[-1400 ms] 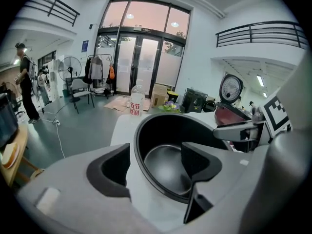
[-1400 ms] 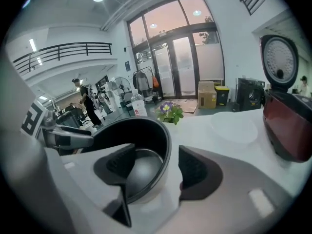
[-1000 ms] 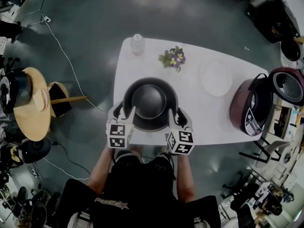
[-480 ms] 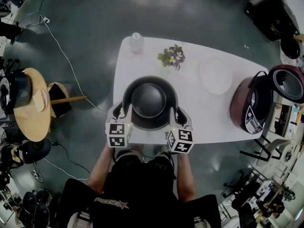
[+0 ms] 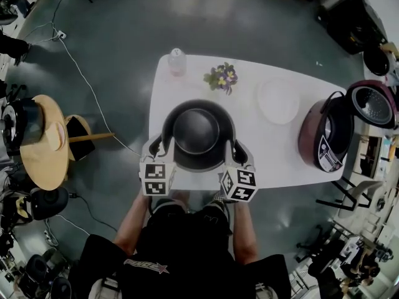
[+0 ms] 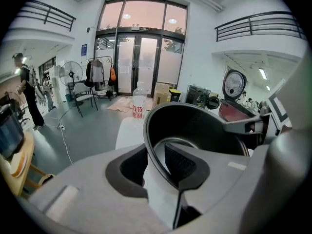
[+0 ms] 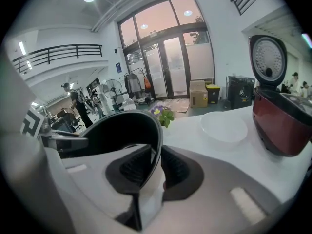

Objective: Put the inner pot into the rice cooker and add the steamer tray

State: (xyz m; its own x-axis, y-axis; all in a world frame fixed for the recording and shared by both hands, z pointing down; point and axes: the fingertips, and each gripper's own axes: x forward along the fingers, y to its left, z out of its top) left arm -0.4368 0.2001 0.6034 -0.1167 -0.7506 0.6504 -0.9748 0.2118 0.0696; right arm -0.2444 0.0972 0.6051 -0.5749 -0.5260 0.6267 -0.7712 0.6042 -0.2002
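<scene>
The black inner pot [image 5: 197, 131] sits at the near middle of the white table [image 5: 274, 161], and I hold it by its rim from both sides. My left gripper [image 5: 163, 147] has just been closing and is shut on the pot's left rim [image 6: 204, 130], with the wall between its pads [image 6: 180, 162]. My right gripper [image 5: 235, 148] has also just been closing and is shut on the right rim [image 7: 112, 130]. The maroon rice cooker [image 5: 324, 136] stands at the table's right end with its lid up. The white steamer tray [image 5: 278, 101] lies between the pot and the cooker.
A water bottle [image 5: 177, 61] and a small bunch of flowers [image 5: 220, 78] stand at the table's far side. A second open cooker [image 5: 374, 104] is beyond the right end. A round wooden table [image 5: 40, 139] and a floor cable lie to the left.
Both grippers' jaws have closed onto the pot's rim. The pot looks slightly larger in the head view, lifted a little off the table, mostly at its left side.
</scene>
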